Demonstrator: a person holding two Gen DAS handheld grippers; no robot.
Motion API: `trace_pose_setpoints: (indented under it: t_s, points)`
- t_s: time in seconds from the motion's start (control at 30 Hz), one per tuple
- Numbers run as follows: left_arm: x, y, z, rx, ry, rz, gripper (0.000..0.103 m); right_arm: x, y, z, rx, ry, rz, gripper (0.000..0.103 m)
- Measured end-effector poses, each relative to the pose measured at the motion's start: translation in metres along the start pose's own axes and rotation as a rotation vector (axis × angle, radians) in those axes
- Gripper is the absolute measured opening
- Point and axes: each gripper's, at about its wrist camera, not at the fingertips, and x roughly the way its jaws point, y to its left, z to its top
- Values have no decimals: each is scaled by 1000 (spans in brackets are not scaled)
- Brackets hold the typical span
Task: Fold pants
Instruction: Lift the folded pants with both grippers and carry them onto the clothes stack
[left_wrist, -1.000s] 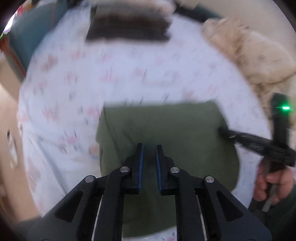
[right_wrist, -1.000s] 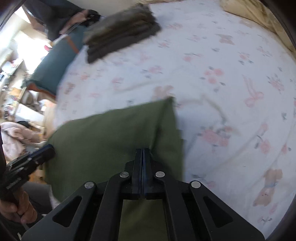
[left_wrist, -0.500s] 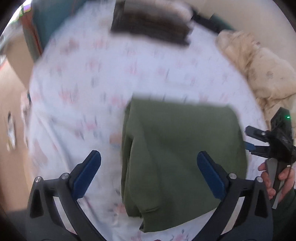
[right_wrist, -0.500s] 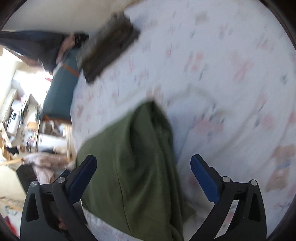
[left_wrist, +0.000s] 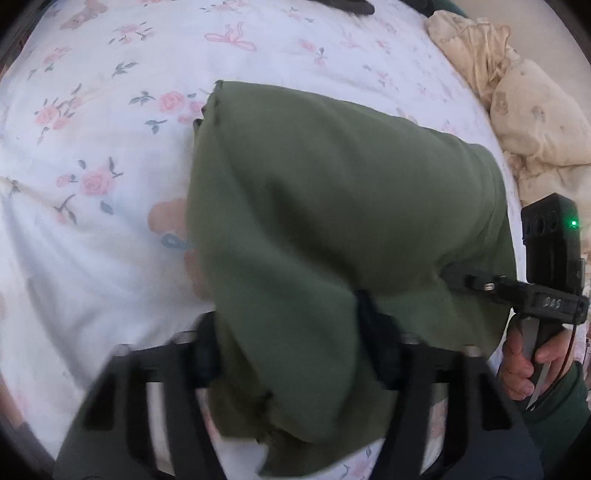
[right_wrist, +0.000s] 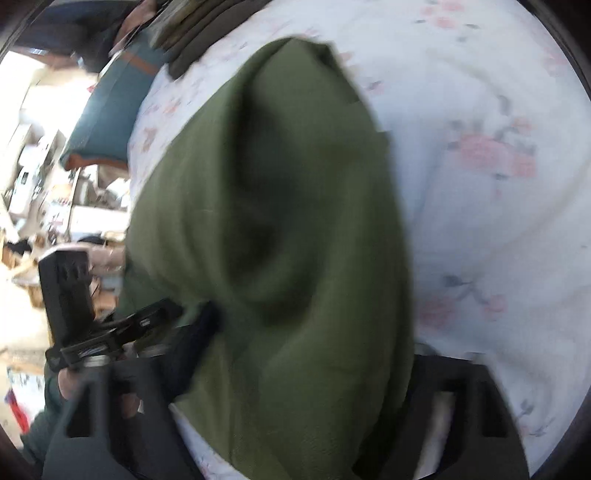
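Observation:
The folded olive green pants (left_wrist: 332, 229) lie on the floral bedsheet (left_wrist: 92, 166) and fill the middle of both views, also seen in the right wrist view (right_wrist: 277, 240). My left gripper (left_wrist: 291, 354) straddles the near edge of the bundle, one finger on each side, with thick cloth between the fingers. My right gripper (right_wrist: 303, 362) does the same on the bundle's right end; its fingers are mostly hidden by the cloth. The right gripper also shows in the left wrist view (left_wrist: 476, 284), pushed into the bundle's side.
A beige crumpled blanket (left_wrist: 517, 103) lies at the bed's far right. A dark folded stack (right_wrist: 192, 40) sits at the far end of the bed, next to a teal cushion (right_wrist: 107, 122). A cluttered room (right_wrist: 44, 192) lies beyond the bed's left edge.
Both grippers, wide open half a second ago above the pants, have come down and closed in around the near part of the folded bundle. The bundle now looks bunched and raised.

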Motion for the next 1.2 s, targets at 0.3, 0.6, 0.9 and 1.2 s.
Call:
trace_pose_setpoints:
  t_s: [0.3, 0.6, 0.9, 1.2]
  points:
    - [-62, -33, 1, 31, -133, -5, 19, -31, 51, -3, -163, -166, -14, 25]
    - [-156, -64, 139, 136, -284, 30, 20, -94, 119, 96, -274, -334, 84, 25]
    - [-153, -46, 375, 187, -452, 135, 21, -91, 168, 352, -355, -403, -40, 27]
    - [-110, 26, 465, 29, -459, 321, 68, -32, 116, 476, -154, -513, -236, 56]
